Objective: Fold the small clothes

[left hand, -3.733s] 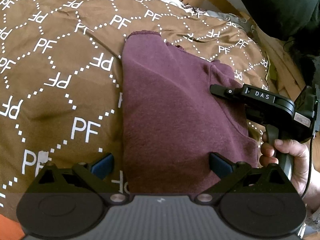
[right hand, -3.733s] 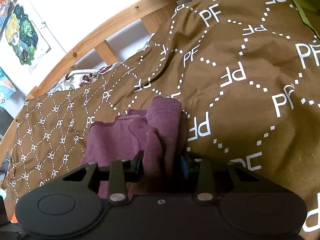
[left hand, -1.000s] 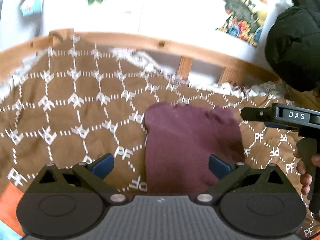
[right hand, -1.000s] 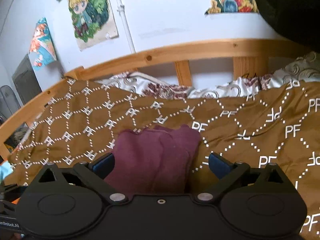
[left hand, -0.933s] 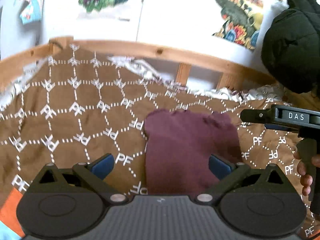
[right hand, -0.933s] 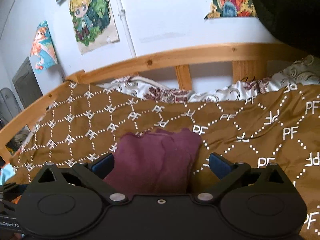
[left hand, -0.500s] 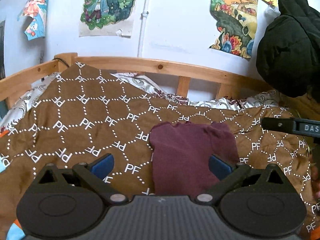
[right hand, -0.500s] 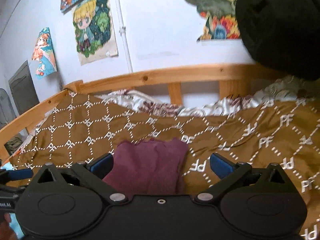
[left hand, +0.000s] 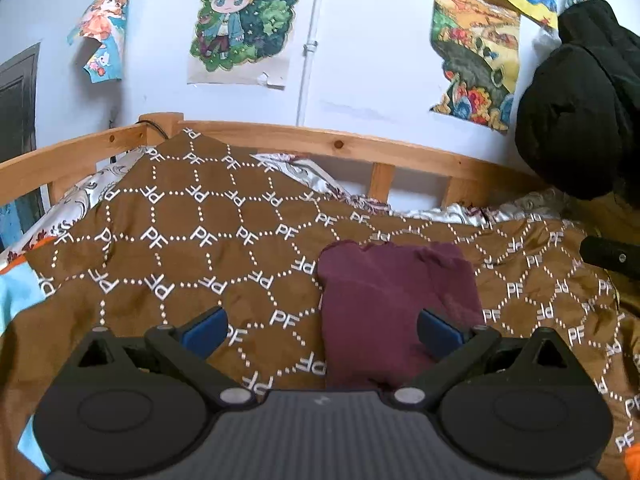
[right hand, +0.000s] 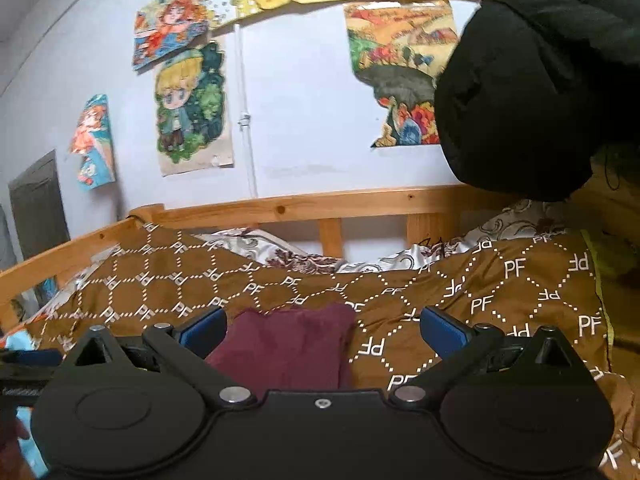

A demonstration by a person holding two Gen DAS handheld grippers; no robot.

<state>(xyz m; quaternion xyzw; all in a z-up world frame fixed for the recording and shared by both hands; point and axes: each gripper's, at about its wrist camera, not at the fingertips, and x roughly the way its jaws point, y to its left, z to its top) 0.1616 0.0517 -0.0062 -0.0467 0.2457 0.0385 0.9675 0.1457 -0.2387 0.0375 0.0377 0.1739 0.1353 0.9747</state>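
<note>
Both the left tool (left hand: 320,330) and the right tool (right hand: 322,326) have let go and lifted away, jaws apart, so the maroon garment (left hand: 394,300) lies folded on the bed (left hand: 180,248), seemingly finished.

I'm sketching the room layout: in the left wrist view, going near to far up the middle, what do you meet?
Left gripper → folded maroon garment → brown PF blanket → patterned white bedding → wooden bed rail → white wall.

White "PF" — repeated, some mirrored — on the brown bedspread (left hand: 240,248).
</note>
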